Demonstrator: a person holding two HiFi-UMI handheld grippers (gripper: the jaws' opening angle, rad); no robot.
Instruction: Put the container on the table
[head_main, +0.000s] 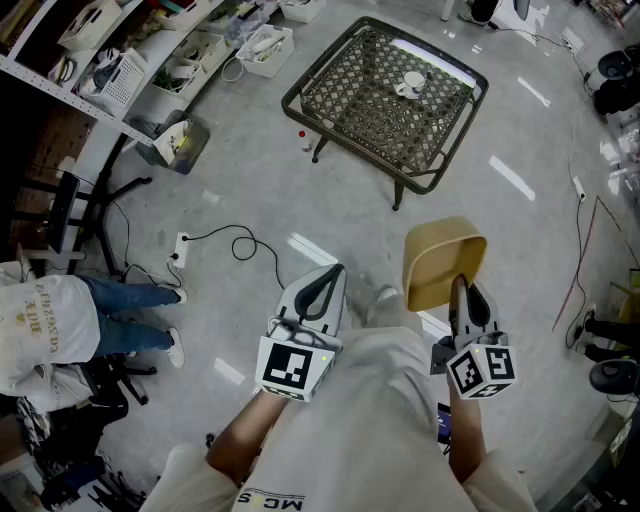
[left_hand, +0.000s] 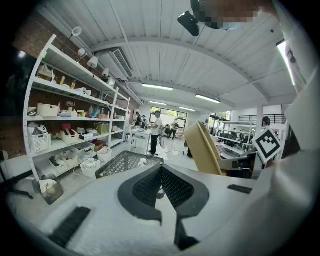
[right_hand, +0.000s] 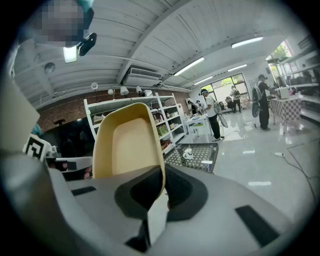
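Observation:
A tan, scoop-shaped plastic container (head_main: 440, 262) hangs in the air in front of me, held upright by its rim. My right gripper (head_main: 466, 292) is shut on its lower edge. In the right gripper view the container (right_hand: 127, 142) fills the left centre, its wall pinched between the dark pads (right_hand: 150, 192). My left gripper (head_main: 328, 280) floats beside it, shut, with nothing in it; its jaws meet at the tips (left_hand: 161, 167). The dark metal mesh table (head_main: 330, 85) stands farther ahead on the floor, with a white cup (head_main: 411, 84) on it.
White shelving (head_main: 120, 60) with bins lines the left side. A seated person (head_main: 60, 325) and an office chair (head_main: 85, 215) are at the left. A power strip with a black cable (head_main: 215, 245) lies on the grey floor. More cables run at the right (head_main: 580, 260).

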